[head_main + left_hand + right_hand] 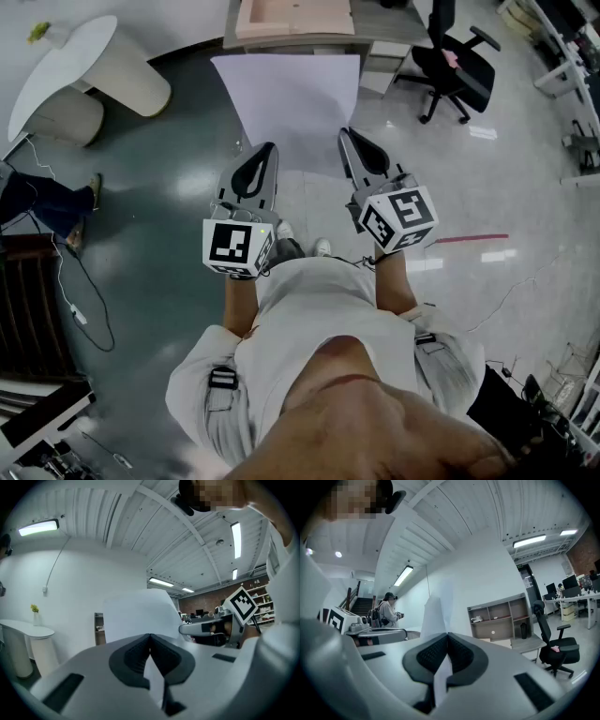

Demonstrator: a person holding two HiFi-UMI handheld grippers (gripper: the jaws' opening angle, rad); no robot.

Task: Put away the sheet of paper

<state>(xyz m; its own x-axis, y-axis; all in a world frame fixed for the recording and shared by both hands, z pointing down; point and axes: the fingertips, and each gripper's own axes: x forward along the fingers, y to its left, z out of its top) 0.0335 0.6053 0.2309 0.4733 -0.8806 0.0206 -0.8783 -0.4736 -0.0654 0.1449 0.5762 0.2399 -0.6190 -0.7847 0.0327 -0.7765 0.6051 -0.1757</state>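
Note:
A large white sheet of paper [292, 103] hangs in the air in front of me, held by its near edge between both grippers. My left gripper [265, 150] is shut on the sheet's near left corner and my right gripper [345, 136] is shut on its near right corner. In the left gripper view the paper [136, 616] rises beyond the closed jaws, with a strip of it pinched between the pads. In the right gripper view the paper [433, 616] shows almost edge-on above the closed jaws.
A wooden desk [295, 23] stands beyond the sheet. A black office chair [455, 66] is at the right and a white rounded table [70, 66] at the far left. A person [386, 609] stands near stairs. A shelf unit [499, 616] lines the wall.

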